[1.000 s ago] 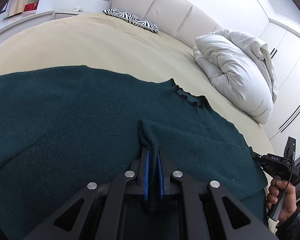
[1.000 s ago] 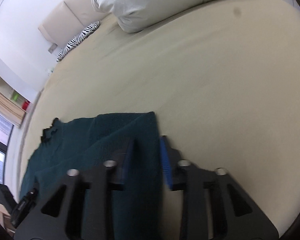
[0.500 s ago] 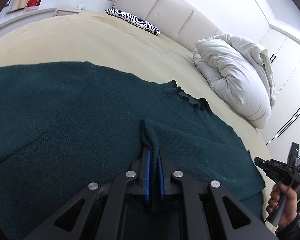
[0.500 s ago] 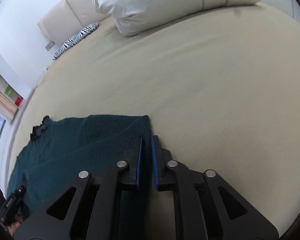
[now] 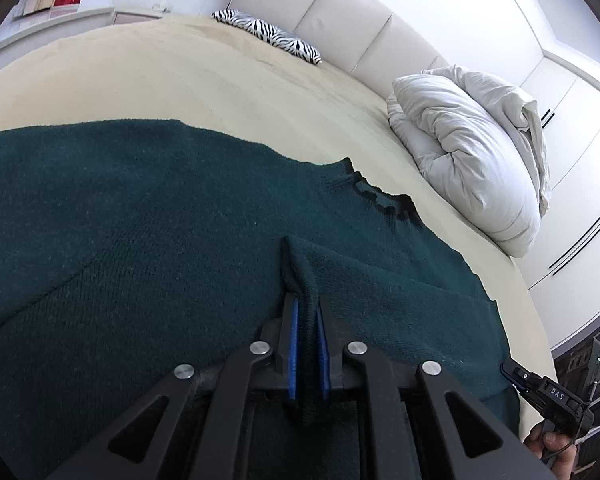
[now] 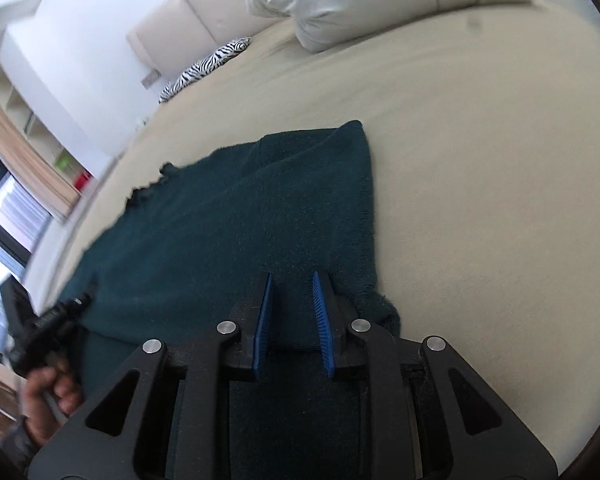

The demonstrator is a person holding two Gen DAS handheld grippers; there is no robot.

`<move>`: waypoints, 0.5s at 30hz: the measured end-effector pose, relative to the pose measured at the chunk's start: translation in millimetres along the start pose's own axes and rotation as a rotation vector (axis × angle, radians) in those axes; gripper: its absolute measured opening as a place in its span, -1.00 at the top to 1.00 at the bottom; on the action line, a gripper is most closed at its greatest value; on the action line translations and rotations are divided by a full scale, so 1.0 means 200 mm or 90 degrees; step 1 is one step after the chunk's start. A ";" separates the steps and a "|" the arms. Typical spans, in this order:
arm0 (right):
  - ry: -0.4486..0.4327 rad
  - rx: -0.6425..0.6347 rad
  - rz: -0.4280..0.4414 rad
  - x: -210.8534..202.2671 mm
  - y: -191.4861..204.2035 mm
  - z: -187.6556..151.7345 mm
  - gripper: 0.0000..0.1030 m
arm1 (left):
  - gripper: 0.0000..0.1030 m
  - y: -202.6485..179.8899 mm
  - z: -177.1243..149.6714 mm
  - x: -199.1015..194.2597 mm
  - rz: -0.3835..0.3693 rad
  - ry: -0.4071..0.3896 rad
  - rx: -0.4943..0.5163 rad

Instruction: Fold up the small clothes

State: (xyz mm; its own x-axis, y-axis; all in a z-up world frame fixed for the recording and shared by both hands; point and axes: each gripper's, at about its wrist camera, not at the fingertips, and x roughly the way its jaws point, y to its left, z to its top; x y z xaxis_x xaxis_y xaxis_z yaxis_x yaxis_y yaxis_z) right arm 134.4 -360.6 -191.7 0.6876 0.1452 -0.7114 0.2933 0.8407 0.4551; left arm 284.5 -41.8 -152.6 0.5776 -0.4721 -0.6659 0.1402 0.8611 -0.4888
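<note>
A dark green knit sweater lies spread on the beige bed, its ruffled collar toward the pillows. My left gripper is shut on a raised pinch of the sweater's cloth. In the right wrist view the sweater lies with a folded straight edge on the right. Over its near part my right gripper has its jaws opening; cloth lies under the gap and the blue pads do not press on it. A hand holds the left gripper at the left edge of that view.
A bunched white duvet and a zebra cushion sit by the cream headboard. White wardrobe doors stand to the right. A window and shelves are beyond the bed's left side. Bare beige bedding stretches right of the sweater.
My right gripper went from shut on the sweater's edge to open, and moved so that more of the sweater lies ahead of it. The left gripper keeps its pinch and has not moved.
</note>
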 end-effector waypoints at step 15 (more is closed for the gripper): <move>-0.073 -0.026 -0.012 -0.39 0.39 -0.08 -0.14 | -0.36 0.59 -0.19 -1.01 0.053 -0.094 -0.195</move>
State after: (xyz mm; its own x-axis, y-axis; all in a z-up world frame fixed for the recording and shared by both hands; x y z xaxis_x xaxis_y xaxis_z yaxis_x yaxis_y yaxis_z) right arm 92.9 -297.0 -109.4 0.7548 0.0705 -0.6521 0.2810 0.8636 0.4186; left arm 153.7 147.5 -97.3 0.6903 -0.3509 -0.6327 -0.1469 0.7883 -0.5975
